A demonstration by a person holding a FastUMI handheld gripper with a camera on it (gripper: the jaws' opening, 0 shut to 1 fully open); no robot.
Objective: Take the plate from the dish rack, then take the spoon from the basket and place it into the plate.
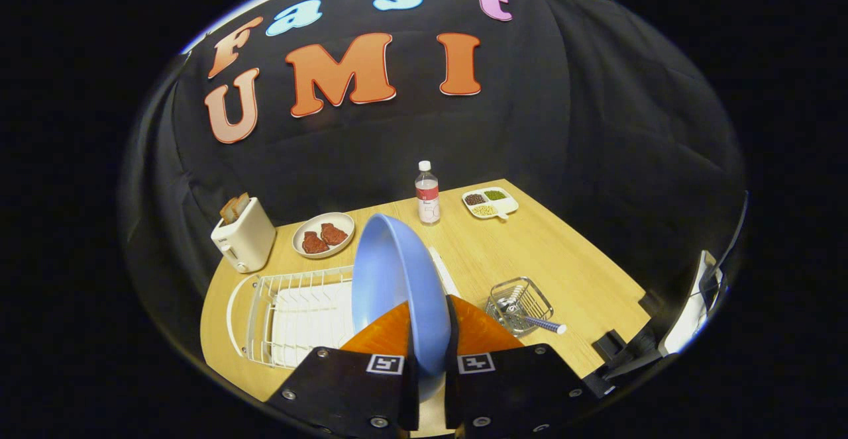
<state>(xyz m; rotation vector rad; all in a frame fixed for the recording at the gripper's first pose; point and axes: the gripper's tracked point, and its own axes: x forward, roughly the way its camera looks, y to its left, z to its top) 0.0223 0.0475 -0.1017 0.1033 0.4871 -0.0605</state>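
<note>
My gripper (429, 333) is shut on the rim of a light blue plate (391, 273), which stands on edge between the two fingers, lifted above the table. Below and to the left of the plate lies the white wire dish rack (291, 313) on its white tray. To the right of the fingers sits a small wire basket (520, 303) with a spoon (540, 323) in it; the spoon's handle sticks out over the basket's near rim.
On the wooden table (563, 260) beyond the plate stand a white toaster (243, 235) with bread, a plate of red meat pieces (323, 234), a water bottle (427, 194) and a divided white tray of beans (490, 202). Black cloth walls surround the table.
</note>
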